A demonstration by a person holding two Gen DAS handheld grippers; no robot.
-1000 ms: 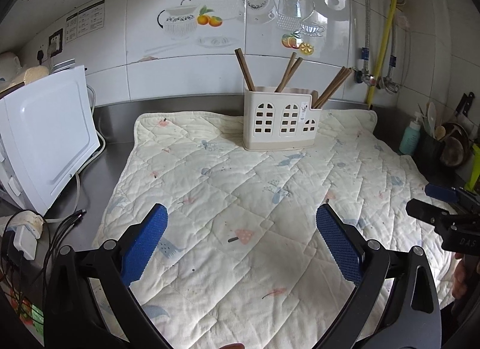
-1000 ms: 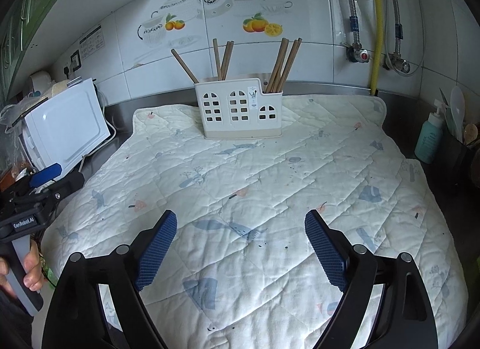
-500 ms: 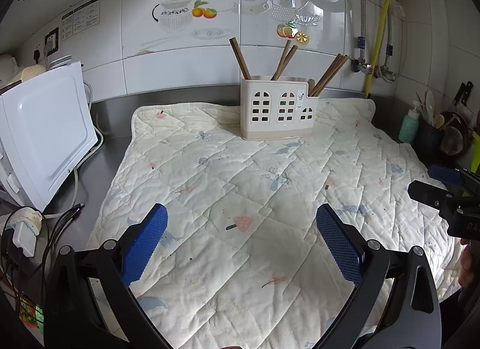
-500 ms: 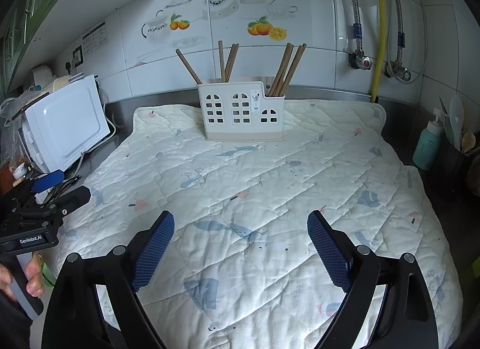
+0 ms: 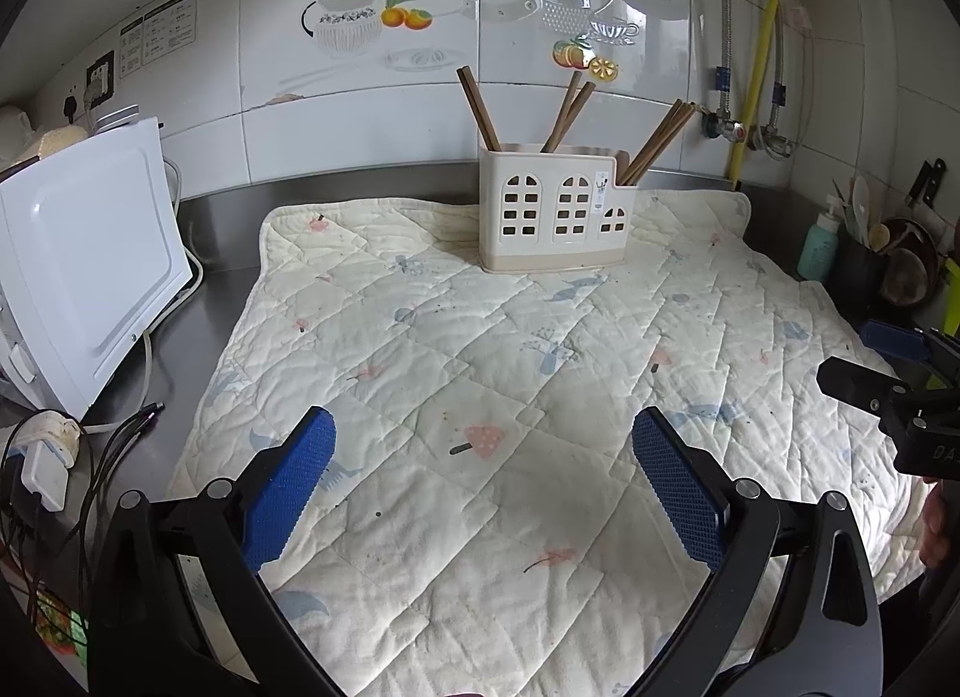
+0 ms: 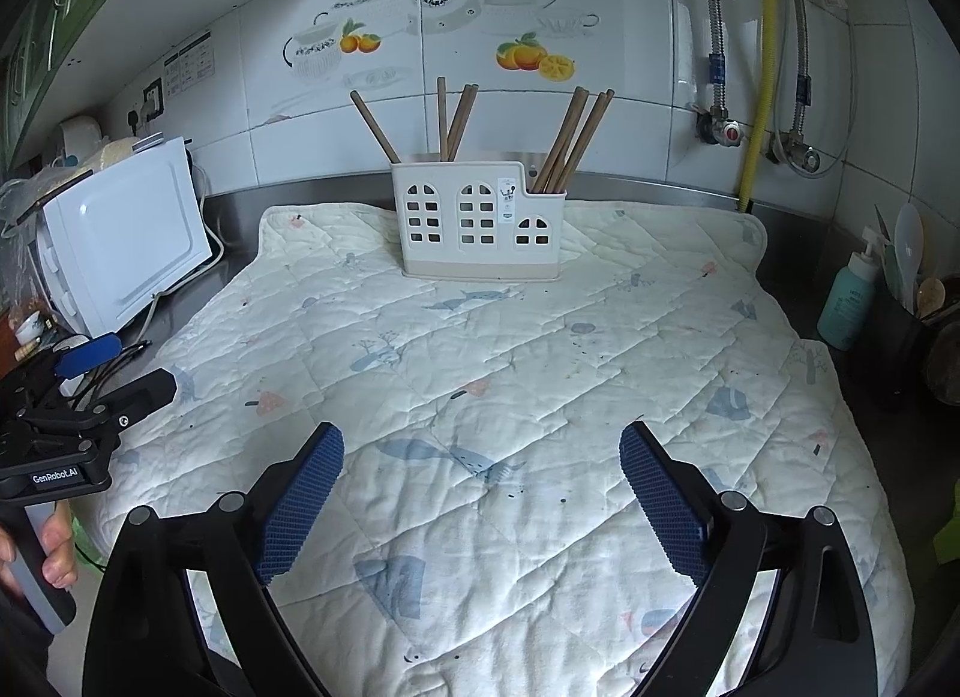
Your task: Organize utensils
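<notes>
White microwave, teal bottle, perhaps soap.

Both views are bright with soft daylight, and no hard shadows fall on the quilted mat. The glossy wall tiles show pale glare and reflections. The fisheye lens bends the straight lines strongly near the edges, and the corners are black. The focus is sharp, without motion blur.
</notes>
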